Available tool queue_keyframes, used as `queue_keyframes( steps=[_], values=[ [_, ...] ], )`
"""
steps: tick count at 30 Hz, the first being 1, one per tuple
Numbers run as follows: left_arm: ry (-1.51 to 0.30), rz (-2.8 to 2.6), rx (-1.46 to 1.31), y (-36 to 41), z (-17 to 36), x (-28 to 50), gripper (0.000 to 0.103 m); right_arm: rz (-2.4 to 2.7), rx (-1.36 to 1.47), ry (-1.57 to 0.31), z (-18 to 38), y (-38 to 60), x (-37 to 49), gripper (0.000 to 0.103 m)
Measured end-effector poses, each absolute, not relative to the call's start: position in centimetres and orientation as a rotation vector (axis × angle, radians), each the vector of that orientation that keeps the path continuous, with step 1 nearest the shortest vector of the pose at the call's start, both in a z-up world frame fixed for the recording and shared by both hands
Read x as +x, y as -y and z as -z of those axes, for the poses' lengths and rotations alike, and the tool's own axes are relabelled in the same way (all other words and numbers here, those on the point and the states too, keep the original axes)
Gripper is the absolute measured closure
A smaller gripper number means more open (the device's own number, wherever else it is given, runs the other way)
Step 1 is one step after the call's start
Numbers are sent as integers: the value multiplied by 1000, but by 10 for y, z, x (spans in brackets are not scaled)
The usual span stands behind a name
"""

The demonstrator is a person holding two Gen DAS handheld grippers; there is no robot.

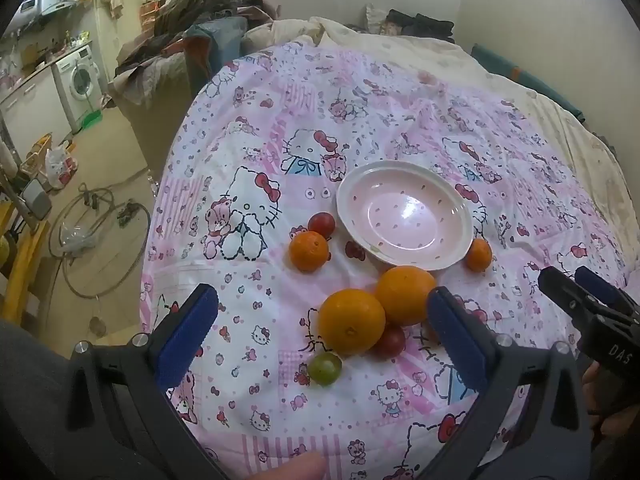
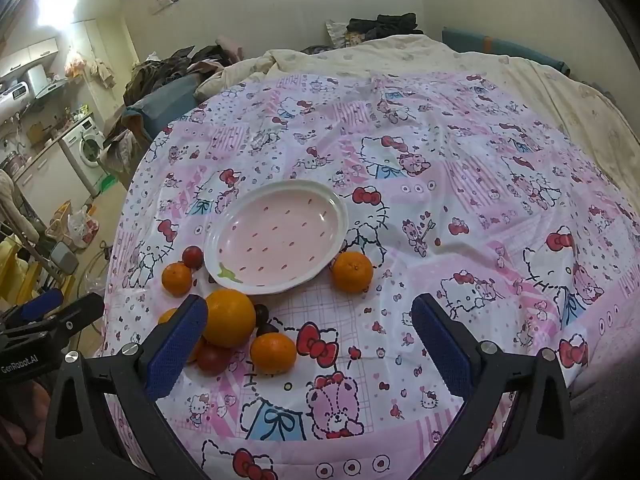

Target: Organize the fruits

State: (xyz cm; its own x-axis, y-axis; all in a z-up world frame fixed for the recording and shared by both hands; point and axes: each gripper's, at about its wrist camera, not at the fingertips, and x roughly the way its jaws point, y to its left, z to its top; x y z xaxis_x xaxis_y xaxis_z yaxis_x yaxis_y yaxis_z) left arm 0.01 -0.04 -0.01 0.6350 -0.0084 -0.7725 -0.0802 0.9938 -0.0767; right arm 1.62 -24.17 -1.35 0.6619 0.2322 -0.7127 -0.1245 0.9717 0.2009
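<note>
An empty pink plate with a white rim sits on a Hello Kitty cloth. Fruits lie around its near side. In the left wrist view, two big oranges touch each other, with a dark red fruit and a green one beside them. A small orange and a red fruit lie to the plate's left, another small orange to its right. My left gripper is open above the big oranges. My right gripper is open and empty, near a small orange.
The cloth covers a bed with a cream quilt behind it. The bed's left edge drops to a floor with hoses, bags and a washing machine. Clothes are piled at the back left.
</note>
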Motion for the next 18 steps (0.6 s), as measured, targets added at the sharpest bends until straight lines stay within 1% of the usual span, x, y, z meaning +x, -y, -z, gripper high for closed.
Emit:
queue_keyframes(
  steps=[18],
  values=[
    [-882, -46, -104, 2, 2, -3, 0, -200, 140, -824, 13, 242, 16, 0]
  ],
)
